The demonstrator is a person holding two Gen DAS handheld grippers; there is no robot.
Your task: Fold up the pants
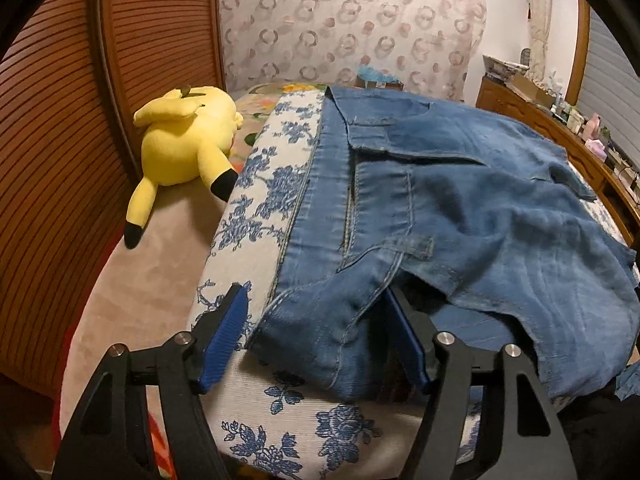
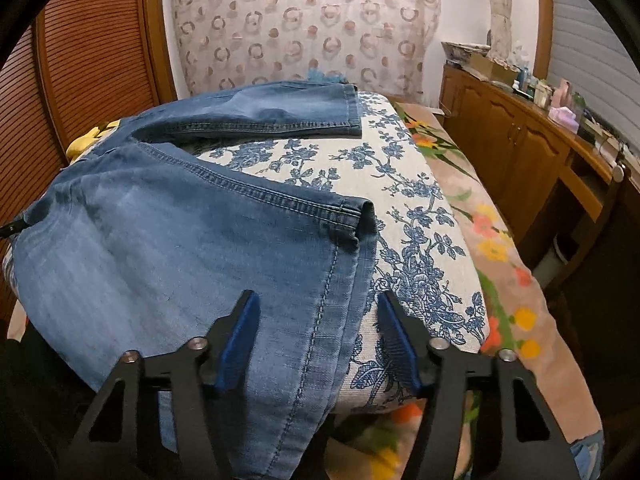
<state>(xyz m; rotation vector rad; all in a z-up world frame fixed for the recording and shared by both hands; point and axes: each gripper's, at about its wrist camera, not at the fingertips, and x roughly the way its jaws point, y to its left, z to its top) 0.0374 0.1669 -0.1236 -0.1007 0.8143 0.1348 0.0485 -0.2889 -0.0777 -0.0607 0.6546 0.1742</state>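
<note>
The jeans [image 2: 168,240] are lying spread on a blue-floral cushion [image 2: 420,216] on the bed, legs still apart, one trailing toward twelve o'clock, so folding is barely beginning. The left gripper [image 1: 316,336] is standing open, straddling the waistband corner [image 1: 320,332]; the right gripper [image 2: 318,340] is open around the near leg's hem. Every fold seems left to do. A yellow plush toy [image 1: 184,140] is resting at ten o'clock.

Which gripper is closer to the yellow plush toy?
Left. The left gripper straddles the jeans' waist end, near the toy. The right gripper is at the leg hem, far off.
</note>
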